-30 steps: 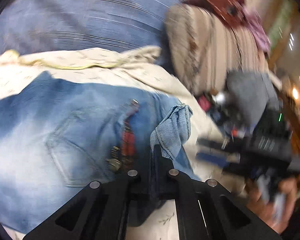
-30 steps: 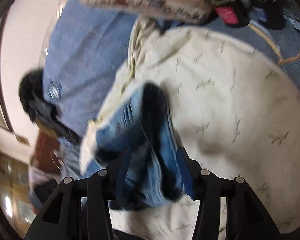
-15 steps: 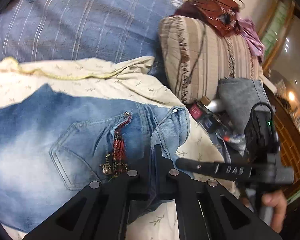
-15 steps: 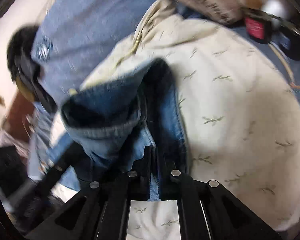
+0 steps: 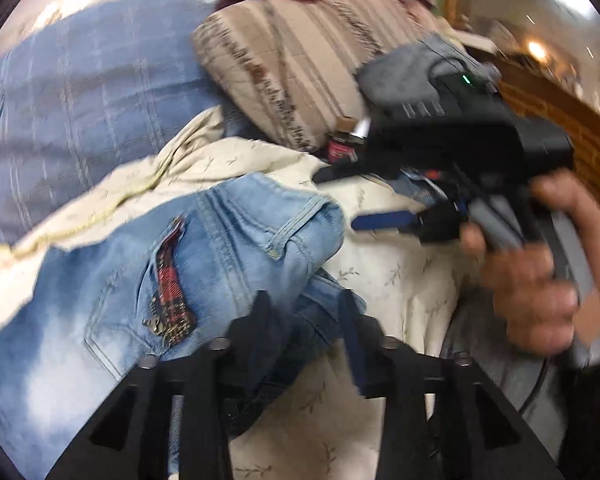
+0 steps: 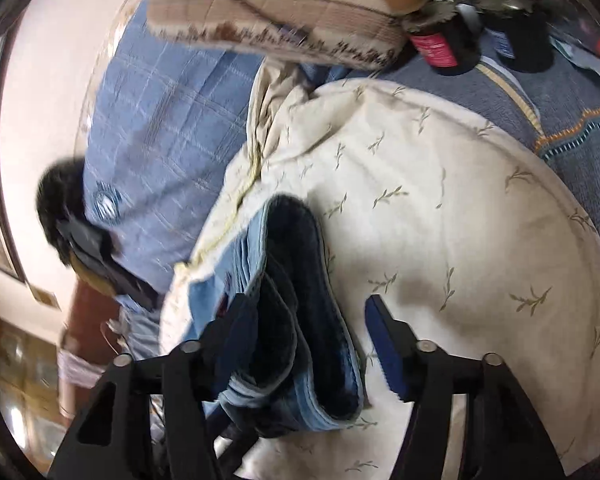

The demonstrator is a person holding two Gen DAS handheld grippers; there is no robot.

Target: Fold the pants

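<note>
Light blue jeans [image 5: 236, 248] with a back pocket and red plaid trim lie on a cream leaf-print sheet [image 5: 396, 272]. My left gripper [image 5: 304, 320] sits over their bunched edge. Its jaws are opening, with denim loose between the fingers and no pinch. In the right wrist view a folded denim edge [image 6: 300, 280] with a dark inside lies between the fingers of my right gripper [image 6: 310, 326]. Those jaws are opening too, and the cloth leans on the left finger. The left wrist view shows the right gripper [image 5: 360, 196] held in a hand [image 5: 540, 280], just right of the jeans.
A striped beige pillow [image 5: 300, 64] lies behind the jeans on a blue checked cover [image 5: 80, 112]. Small bottles [image 6: 432, 44] stand beside the pillow. A grey cloth [image 5: 412, 64] and a wooden rail [image 5: 572, 128] are at the right. A blue patterned blanket [image 6: 572, 128] borders the sheet.
Half a second ago both grippers were pinched shut on denim. Now both pairs of jaws stand apart and the cloth rests loose on the sheet. The left view has rolled.
</note>
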